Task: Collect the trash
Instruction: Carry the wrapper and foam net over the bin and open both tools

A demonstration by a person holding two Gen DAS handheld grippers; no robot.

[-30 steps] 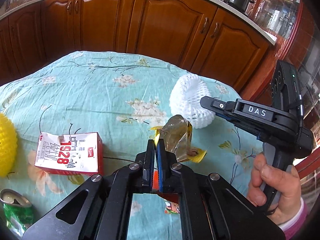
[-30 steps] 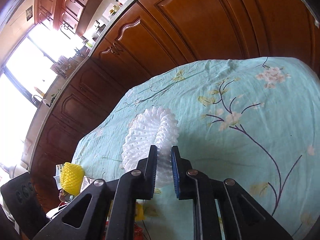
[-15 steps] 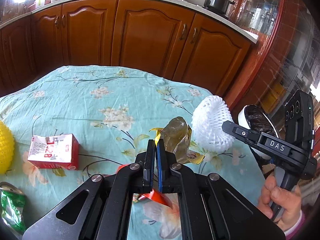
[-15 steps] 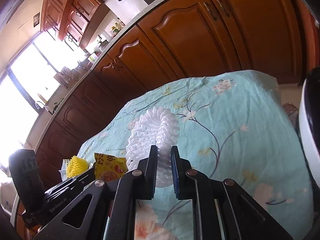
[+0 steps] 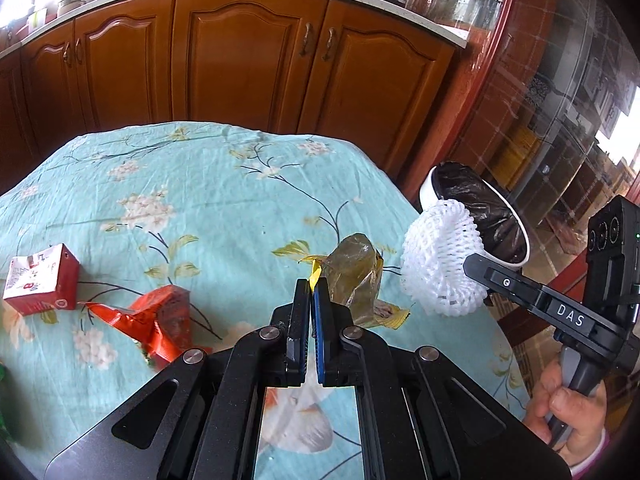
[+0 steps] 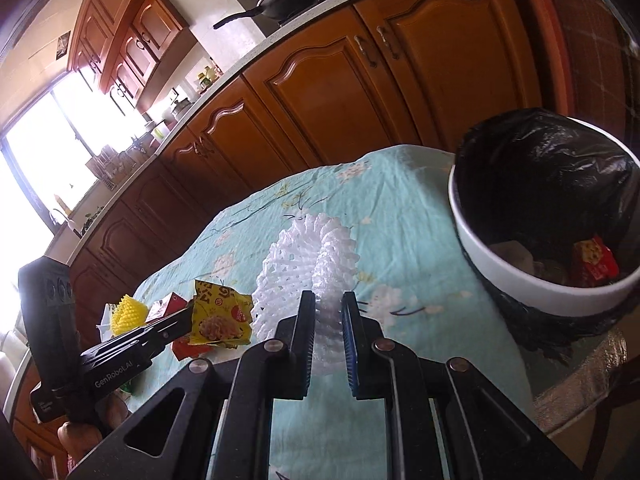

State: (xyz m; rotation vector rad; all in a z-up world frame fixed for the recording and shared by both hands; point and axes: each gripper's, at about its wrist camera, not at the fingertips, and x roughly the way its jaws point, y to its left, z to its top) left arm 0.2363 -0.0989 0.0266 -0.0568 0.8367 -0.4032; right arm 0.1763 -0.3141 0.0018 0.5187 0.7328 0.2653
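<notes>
My left gripper (image 5: 311,289) is shut on a yellow snack wrapper (image 5: 356,280) and holds it above the table; the wrapper also shows in the right wrist view (image 6: 220,314). My right gripper (image 6: 328,300) is shut on a white foam fruit net (image 6: 308,264), held in the air near the table's right edge; the net also shows in the left wrist view (image 5: 440,264). A white bin with a black liner (image 6: 532,276) stands just off the table to the right, with some trash inside. It also shows behind the net in the left wrist view (image 5: 516,240).
On the teal floral tablecloth (image 5: 208,200) lie a red crumpled wrapper (image 5: 160,320) and a red-and-white carton (image 5: 40,280). A yellow foam net (image 6: 126,312) lies further left. Brown kitchen cabinets (image 5: 248,52) stand behind the table.
Both grippers have carried their loads to the right, toward the bin. The bin has come into full view beside the foam net. The carton has slid toward the left edge of view.
</notes>
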